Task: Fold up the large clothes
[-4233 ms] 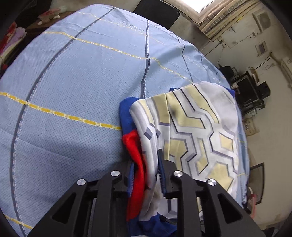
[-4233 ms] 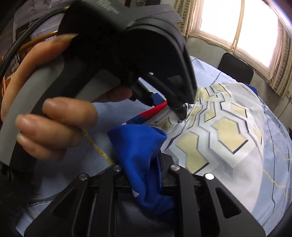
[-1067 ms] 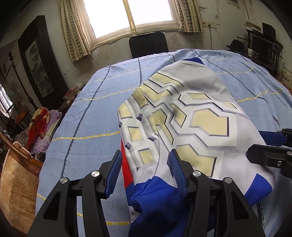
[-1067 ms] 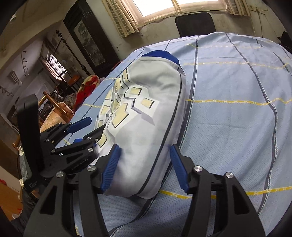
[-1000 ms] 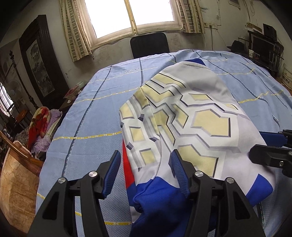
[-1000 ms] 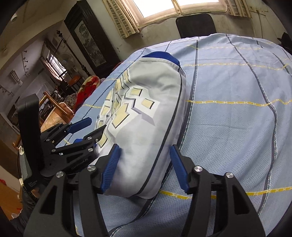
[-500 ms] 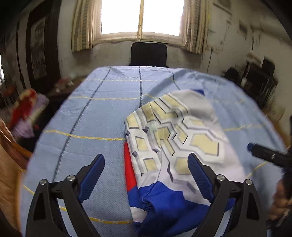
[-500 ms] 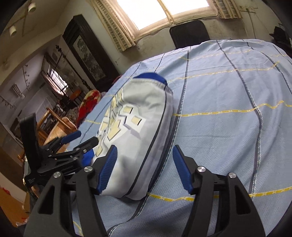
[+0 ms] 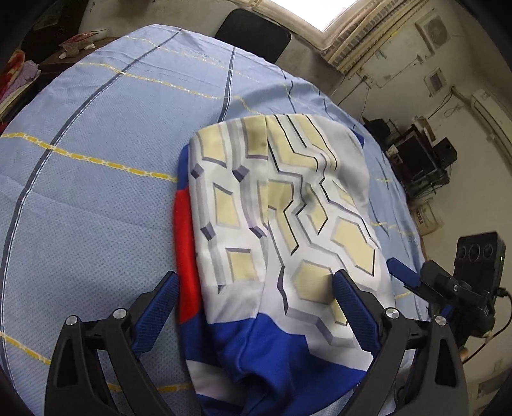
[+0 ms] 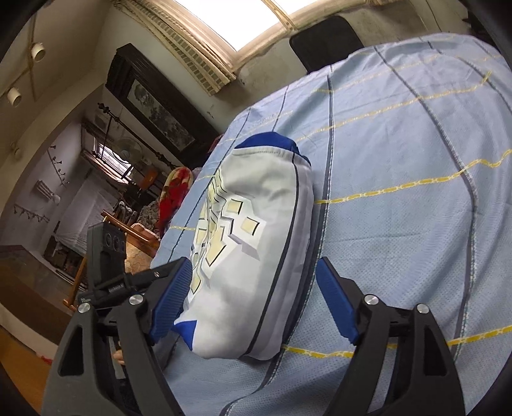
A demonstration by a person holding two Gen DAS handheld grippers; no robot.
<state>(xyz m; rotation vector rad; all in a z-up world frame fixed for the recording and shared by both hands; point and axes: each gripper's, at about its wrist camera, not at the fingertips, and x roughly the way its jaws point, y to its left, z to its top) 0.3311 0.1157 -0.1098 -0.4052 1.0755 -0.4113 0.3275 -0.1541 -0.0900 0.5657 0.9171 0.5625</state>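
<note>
A folded garment [image 9: 278, 224], white with yellow hexagons and blue and red edges, lies on the light blue striped sheet [image 9: 96, 198]. My left gripper [image 9: 254, 304] stands wide open over its near blue end, one finger to either side, and the pads do not press on it. In the right wrist view the same garment [image 10: 256, 256] lies as a long bundle. My right gripper [image 10: 254, 300] straddles its near end with the jaws opening, the cloth between the pads but not pinched. Each gripper shows in the other's view: the right gripper [image 9: 416, 281], the left gripper [image 10: 128, 284].
A black chair [image 9: 252, 28] stands past the sheet's far edge, under the window. Dark shelves with electronics [image 9: 416, 160] fill the room's right side. A red blanket [image 10: 172, 192] and wooden furniture [image 10: 140, 236] sit off the left edge. Bare sheet [image 10: 416, 192] spreads right of the garment.
Both grippers were shut on the garment and have let it go; it now lies on the sheet. Both pairs of jaws have spread wider. The left gripper has rolled and swung, now tilted over the garment.
</note>
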